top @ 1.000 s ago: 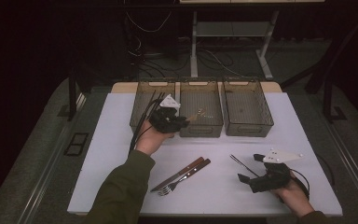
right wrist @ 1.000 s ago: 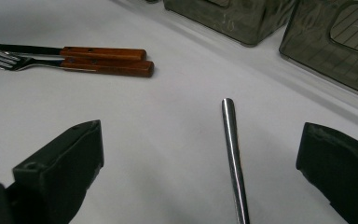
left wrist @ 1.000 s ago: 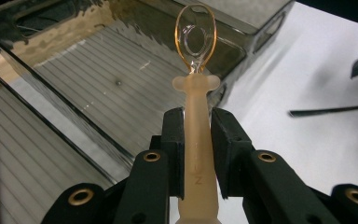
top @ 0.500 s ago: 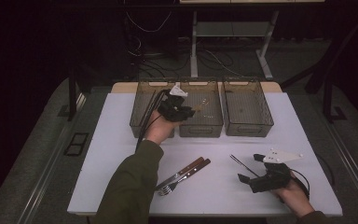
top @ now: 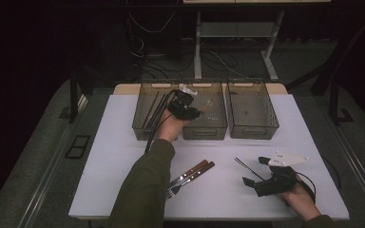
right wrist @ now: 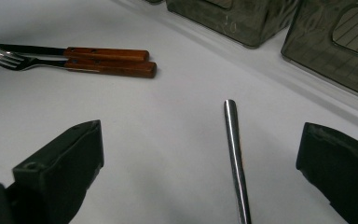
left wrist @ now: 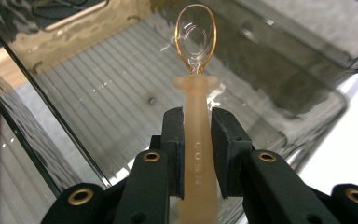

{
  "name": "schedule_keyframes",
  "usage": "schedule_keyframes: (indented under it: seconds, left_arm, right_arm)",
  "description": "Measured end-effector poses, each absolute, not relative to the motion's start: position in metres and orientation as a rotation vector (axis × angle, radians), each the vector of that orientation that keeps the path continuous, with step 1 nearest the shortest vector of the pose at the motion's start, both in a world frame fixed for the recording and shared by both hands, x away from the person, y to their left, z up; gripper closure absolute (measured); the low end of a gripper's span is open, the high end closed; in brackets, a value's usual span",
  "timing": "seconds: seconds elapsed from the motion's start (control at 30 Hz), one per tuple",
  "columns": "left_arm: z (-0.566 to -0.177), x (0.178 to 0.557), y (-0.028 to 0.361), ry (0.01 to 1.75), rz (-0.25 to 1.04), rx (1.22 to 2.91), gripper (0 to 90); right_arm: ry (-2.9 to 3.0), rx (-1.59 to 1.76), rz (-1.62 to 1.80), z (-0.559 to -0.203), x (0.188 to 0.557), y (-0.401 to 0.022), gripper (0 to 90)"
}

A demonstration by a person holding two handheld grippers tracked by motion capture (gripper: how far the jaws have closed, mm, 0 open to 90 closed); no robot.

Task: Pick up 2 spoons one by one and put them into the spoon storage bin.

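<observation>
Over the middle bin (top: 214, 124), left gripper (left wrist: 196, 135) clamps the spoon (left wrist: 196, 42).

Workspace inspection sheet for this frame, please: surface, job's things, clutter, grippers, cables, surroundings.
Surface: white table, edged by dark flooring.
Job's things: translucent orange spoon held over the middle bin of three smoky plastic bins; left bin holds thin rods; right bin looks empty.
Clutter: fork and knife with wooden handles side by side; a metal rod between the right gripper's jaws.
Grippers: left gripper clamped on the spoon's handle; right gripper open, low over the table.
Cables: one trails from each gripper.
Surroundings: dark; table legs and loose wires behind.
</observation>
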State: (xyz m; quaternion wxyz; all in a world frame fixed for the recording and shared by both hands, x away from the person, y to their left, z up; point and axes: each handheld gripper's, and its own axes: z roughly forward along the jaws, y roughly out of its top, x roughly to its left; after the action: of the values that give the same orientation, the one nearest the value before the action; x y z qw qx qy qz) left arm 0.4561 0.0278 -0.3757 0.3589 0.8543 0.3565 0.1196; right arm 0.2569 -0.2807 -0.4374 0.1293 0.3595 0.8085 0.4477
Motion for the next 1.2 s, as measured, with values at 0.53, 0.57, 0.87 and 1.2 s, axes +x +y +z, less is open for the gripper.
schedule_keyframes:
  seconds: [0.53,0.57,0.87,1.2]
  left_arm:
    - [-0.373,0.455,0.031,0.908,0.317,2.171,46.9]
    - [-0.371,0.453,0.031,0.897,0.316,2.162,45.4]
    - [-0.356,0.429,0.049,0.791,0.280,2.124,33.7]
    - [-0.359,0.386,0.081,0.735,0.248,2.155,15.2]
  right_arm:
    - [2.352,1.042,1.298,-0.437,0.257,-0.281,0.9]
    - [2.350,1.043,1.297,-0.437,0.257,-0.281,0.9]
    - [2.353,1.043,1.296,-0.437,0.257,-0.280,0.9]
    - [2.361,1.051,1.282,-0.439,0.258,-0.280,0.9]
